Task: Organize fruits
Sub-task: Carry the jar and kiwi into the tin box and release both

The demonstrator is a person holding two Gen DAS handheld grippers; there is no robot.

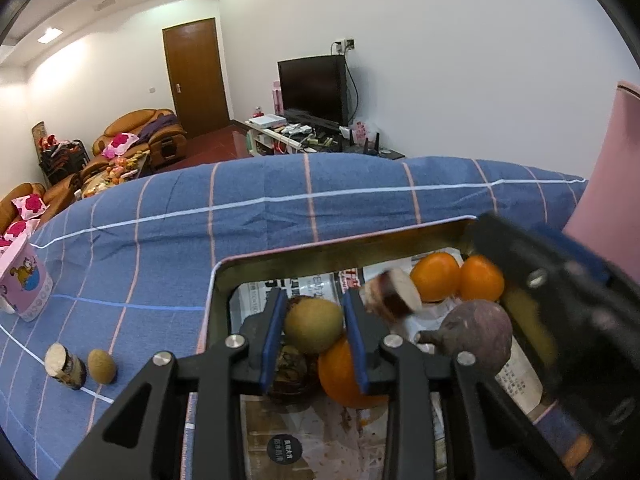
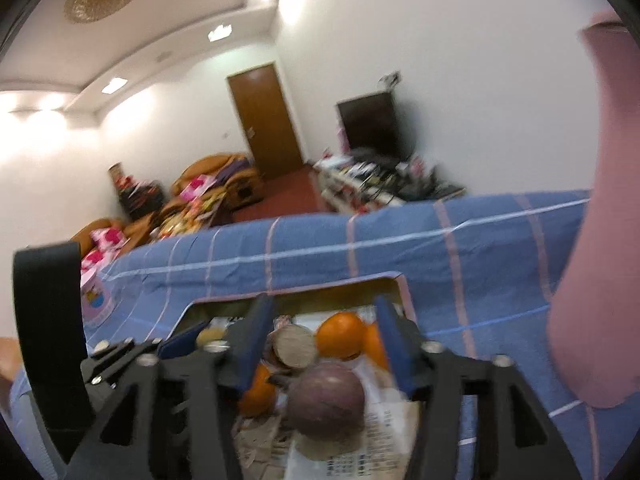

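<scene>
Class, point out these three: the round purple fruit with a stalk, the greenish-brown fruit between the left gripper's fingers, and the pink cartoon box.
Round purple fruit (image 1: 476,330): left wrist view, its side.
Greenish-brown fruit (image 1: 314,324): left wrist view, its front.
Pink cartoon box (image 1: 26,280): left wrist view, its printed face.

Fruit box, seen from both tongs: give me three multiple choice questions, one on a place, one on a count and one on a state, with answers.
1. The round purple fruit lies: A in the newspaper-lined cardboard box; B on the blue checked cloth; C on the pink carton.
2. Round oranges showing in the box: A one; B three; C five.
3. The right tongs are: A shut on an orange; B shut on the purple fruit; C open, gripping nothing.

Answers: A, it rests on the newspaper within the box walls. B, two sit at the back and one under the front pile. C, the fingers stand wide apart, with the fruit lying beyond them.
</scene>
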